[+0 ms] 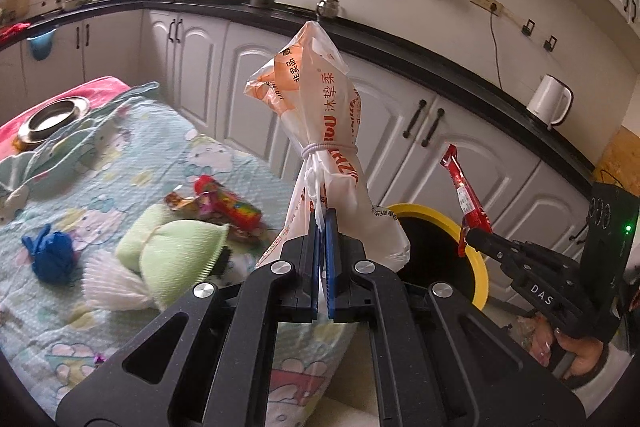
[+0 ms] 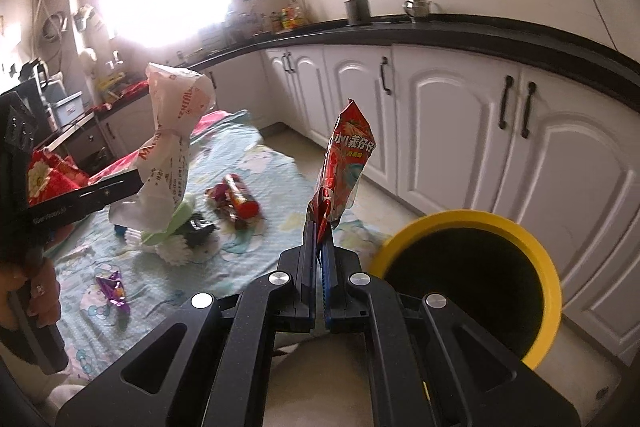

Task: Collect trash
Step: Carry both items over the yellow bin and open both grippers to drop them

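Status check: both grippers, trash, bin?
Left gripper shut on white-orange bag. Right gripper shut on red snack wrapper. Yellow-rimmed bin open, unobstructed. More trash on the bedspread.

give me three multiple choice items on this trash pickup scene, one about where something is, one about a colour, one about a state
1. Where does the blue crumpled item lie?
A. on the patterned cloth
B. in the bin
C. on the counter

2. What colour is the rim of the bin?
A. green
B. yellow
C. white

3. What is the state of the right hand-held gripper?
A. open and empty
B. shut on the red snack wrapper
C. shut on the white kettle

Answers:
1. A, it rests on the patterned cloth to the left of the green bundle.
2. B, a yellow ring surrounds the dark opening.
3. B, the red snack wrapper stands up from between its closed fingers, as the white and orange plastic bag does from the left hand-held gripper.
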### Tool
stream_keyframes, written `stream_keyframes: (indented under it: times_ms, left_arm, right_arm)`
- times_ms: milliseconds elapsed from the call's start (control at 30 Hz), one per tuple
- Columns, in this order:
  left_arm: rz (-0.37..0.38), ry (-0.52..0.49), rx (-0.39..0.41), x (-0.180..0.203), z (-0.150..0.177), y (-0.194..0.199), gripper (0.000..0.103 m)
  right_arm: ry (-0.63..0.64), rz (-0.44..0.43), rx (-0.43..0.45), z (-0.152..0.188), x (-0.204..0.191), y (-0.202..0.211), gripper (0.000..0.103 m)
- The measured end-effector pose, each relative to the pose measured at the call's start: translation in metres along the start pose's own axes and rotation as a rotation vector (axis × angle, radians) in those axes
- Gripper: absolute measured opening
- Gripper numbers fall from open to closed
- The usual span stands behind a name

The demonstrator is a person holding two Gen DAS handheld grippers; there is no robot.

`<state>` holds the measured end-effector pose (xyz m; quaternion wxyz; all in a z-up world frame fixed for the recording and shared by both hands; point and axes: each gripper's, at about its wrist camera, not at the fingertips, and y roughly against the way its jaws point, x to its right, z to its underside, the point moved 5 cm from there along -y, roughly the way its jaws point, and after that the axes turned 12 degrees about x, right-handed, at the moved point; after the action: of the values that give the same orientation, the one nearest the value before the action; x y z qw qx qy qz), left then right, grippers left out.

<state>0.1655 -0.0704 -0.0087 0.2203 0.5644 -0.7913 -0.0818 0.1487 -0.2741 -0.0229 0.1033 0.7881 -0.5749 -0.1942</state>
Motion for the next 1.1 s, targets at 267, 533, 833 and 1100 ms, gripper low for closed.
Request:
stream_keyframes:
  times_ms: [267, 533, 833, 1100]
  left_arm:
    - [0.046, -0.022, -0.029, 0.028, 0.008, -0.019, 0.000]
    - [0.086, -0.046, -0.075, 0.052, 0.022, -0.042, 0.000]
    - [0.132, -0.076, -0.136, 0.079, 0.040, -0.070, 0.000]
    - [0.158, -0.103, -0.184, 0.099, 0.055, -0.093, 0.000]
  right_arm:
    - [-0.035, 0.057, 0.002, 0.006, 0.028, 0.010, 0.003]
    - [-0.075, 0.123, -0.011, 0.016, 0.059, 0.015, 0.003]
    - [-0.104, 0.186, -0.034, 0.030, 0.084, 0.016, 0.003]
    - [-0.131, 0.227, -0.072, 0.044, 0.103, 0.014, 0.003]
